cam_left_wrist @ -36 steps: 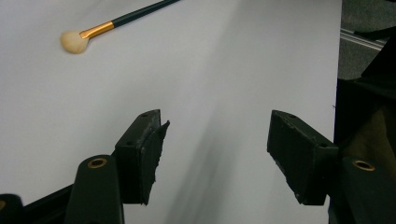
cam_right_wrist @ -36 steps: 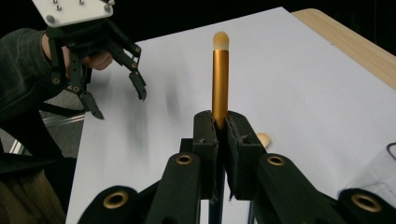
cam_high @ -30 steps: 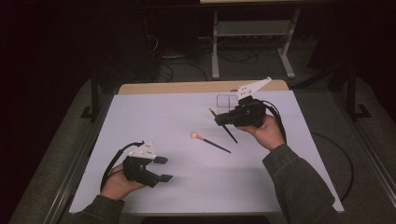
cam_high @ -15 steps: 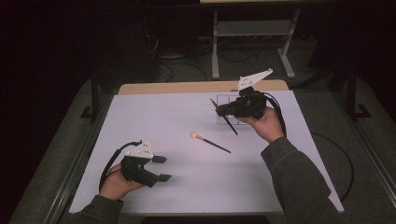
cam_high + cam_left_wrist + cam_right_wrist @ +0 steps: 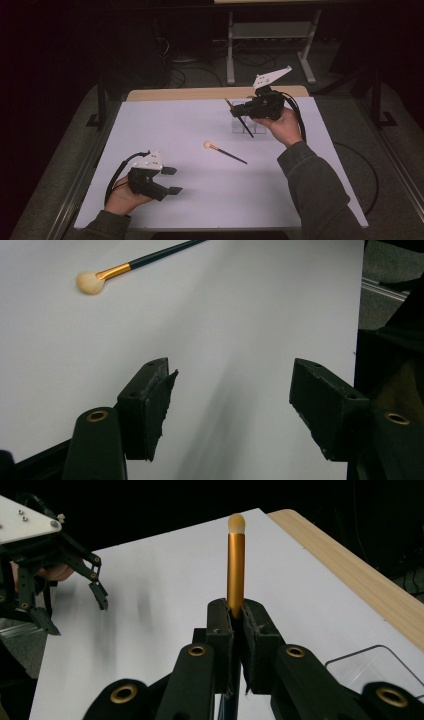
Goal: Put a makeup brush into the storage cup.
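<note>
White table [image 5: 165,130], two brushes: one lying [image 5: 225,151], one clamped [image 5: 236,565] in right tool [image 5: 236,617].

Held brush [image 5: 236,570]: shiny gold metal ferrule; table [image 5: 165,130] matt white, wood edge.

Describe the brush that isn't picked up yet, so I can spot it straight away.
Start at the white table sheet and look near its middle, between the two grippers. There lies the loose brush, flat, with a pale round tuft, gold collar and dark handle. Unlike the held brush, clamped in the right gripper, nothing touches it.
</note>
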### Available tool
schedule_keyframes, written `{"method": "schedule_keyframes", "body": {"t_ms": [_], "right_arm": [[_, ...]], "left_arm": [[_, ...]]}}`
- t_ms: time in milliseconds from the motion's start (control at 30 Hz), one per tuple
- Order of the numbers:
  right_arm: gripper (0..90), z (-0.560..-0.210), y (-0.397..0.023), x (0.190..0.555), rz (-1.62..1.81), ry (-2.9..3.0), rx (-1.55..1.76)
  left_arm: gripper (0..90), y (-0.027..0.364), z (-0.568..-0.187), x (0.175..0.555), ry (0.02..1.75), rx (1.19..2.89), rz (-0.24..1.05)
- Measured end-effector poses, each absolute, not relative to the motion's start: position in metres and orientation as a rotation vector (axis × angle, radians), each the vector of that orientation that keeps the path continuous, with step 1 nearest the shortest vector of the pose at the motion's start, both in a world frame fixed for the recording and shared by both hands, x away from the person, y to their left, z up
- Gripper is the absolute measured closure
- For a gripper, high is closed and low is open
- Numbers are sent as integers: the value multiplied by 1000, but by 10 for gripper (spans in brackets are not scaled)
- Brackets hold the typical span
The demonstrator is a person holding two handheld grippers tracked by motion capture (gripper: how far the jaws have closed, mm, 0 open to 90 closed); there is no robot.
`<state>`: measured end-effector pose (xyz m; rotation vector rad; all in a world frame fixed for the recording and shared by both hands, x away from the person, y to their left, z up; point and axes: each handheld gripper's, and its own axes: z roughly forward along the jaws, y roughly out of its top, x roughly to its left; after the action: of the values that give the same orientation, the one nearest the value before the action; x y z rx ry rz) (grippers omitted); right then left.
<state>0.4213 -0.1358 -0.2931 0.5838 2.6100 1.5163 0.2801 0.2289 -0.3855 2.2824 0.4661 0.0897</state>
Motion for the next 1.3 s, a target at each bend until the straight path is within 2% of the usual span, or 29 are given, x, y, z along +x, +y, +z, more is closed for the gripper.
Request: {"method": "schedule_keyframes", "body": {"t_ms": [1300], "right_arm": [[823,-282,-125,471,1494,2541,677]], "left_arm": [[307,235,-385,281,484,2271,94]]}}
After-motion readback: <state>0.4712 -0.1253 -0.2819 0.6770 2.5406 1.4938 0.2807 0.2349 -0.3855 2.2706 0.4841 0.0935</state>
